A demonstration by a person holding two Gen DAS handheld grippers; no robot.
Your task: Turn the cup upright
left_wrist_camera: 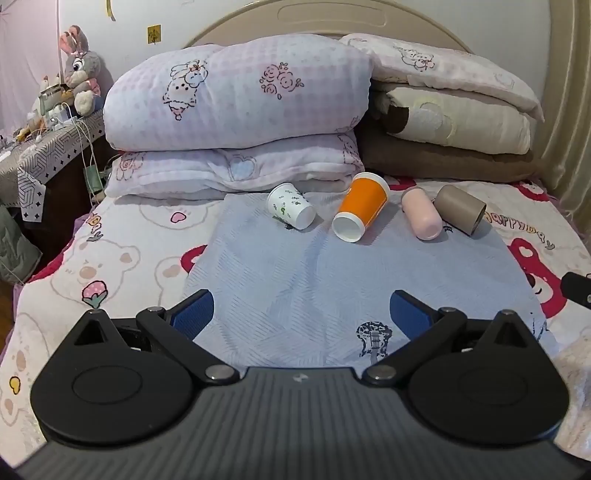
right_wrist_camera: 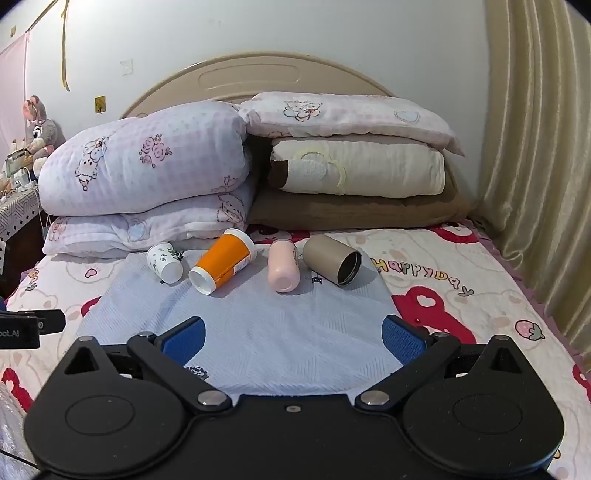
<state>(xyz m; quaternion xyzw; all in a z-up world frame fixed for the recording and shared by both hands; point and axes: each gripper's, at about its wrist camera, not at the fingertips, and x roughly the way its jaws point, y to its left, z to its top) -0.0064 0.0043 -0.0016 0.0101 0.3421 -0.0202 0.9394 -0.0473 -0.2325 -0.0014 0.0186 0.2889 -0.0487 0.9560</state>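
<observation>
The bed is viewed from low over its foot end by both wrist cameras, faced toward the curved beige headboard (left_wrist_camera: 332,22). The left view is set closer. Shared are the pale blue textured cloth (right_wrist_camera: 258,332) and stacked quilts.

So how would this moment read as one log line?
stage: start | four cups lying on their sides on bed | left gripper: open, empty | right gripper: open, empty

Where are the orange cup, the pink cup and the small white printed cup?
orange cup (left_wrist_camera: 364,202): left wrist view, on its orange side wall.
pink cup (right_wrist_camera: 282,265): right wrist view, on its side.
small white printed cup (left_wrist_camera: 288,205): left wrist view, on its printed side.
</observation>
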